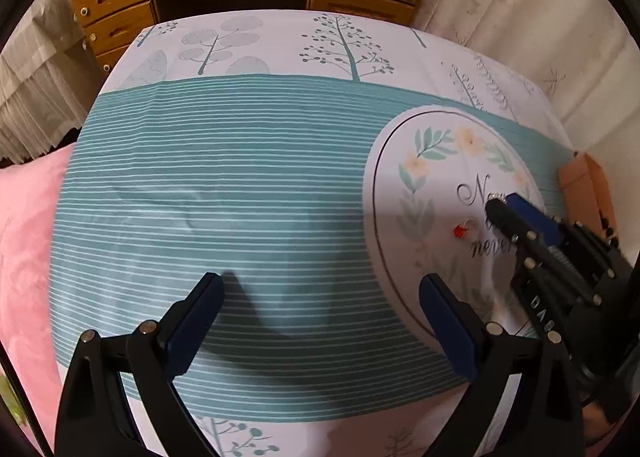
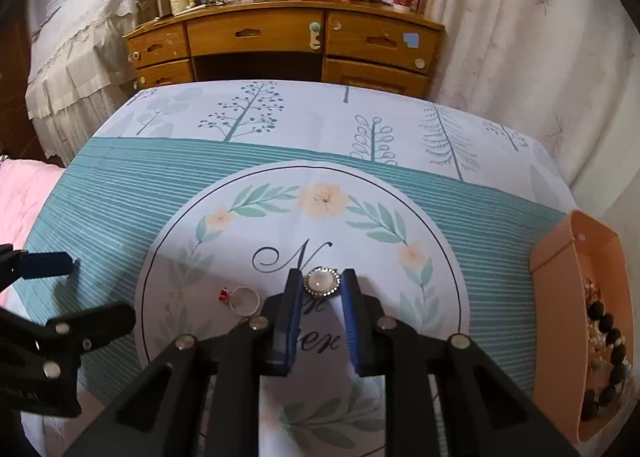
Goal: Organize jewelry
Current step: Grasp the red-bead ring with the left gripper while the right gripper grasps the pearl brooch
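The right gripper [image 2: 322, 289] pinches the pearl brooch [image 2: 322, 283] at its fingertips, just above the cloth [image 2: 160, 185]. The left gripper [image 1: 320, 301] is spread, empty. Risk: the round brooch could slip from this tip-only grip before reaching the orange box [image 2: 556, 297].

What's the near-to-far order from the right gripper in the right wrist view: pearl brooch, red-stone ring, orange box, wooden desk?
From the right gripper:
1. Pearl brooch, between the fingertips.
2. Red-stone ring, just left.
3. Orange box, right edge.
4. Wooden desk, beyond the bed.
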Available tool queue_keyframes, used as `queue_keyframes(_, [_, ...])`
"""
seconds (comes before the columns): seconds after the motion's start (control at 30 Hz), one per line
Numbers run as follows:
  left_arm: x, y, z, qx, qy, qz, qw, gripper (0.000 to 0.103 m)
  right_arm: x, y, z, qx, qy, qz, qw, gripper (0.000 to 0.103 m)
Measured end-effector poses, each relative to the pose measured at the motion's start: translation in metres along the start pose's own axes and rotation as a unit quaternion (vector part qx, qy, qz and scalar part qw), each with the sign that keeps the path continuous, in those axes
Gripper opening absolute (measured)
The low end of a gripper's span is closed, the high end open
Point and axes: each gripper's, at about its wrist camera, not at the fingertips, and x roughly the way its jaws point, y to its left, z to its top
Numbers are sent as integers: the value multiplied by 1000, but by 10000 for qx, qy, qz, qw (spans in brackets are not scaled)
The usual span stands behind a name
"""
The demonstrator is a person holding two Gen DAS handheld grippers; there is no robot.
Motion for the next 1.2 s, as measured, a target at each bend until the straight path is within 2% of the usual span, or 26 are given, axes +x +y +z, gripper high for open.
queue_keyframes(0.17, [3, -9, 0, 146, -28, -41, 9999, 97, 0, -6, -1, 22, -49, 122, 9999, 19])
queue_keyframes(0.3, [5, -27, -2, 479, -97, -41, 9988, 97, -3, -17, -4, 102, -41, -83, 9999, 19])
queue_keyframes(0.53, [9, -59, -8, 1015, -229, 63, 9945, 97, -16, -50, -19, 629, -19, -179, 9979, 19])
queue_keyframes(0.83, [13, -91, -18, 1510, -547, 153, 9869, 97, -38, -68, -45, 1153, -44, -186, 9931, 19])
queue_keyframes(1.0, [12, -93, -22, 1506, -1021, 66, 9833, 89, -47, -72, -52, 1159, -59, -240, 9930, 19])
queue_keyframes(1.07, [11, -93, -24, 1473, -1200, 51, 9818, 78, -50, -74, -53, 1146, -69, -278, 9930, 19])
queue_keyframes(1.2, [10, -94, -25, 1462, -1435, 5, 9788, 63, -58, -79, -56, 1229, -111, -333, 9918, 19])
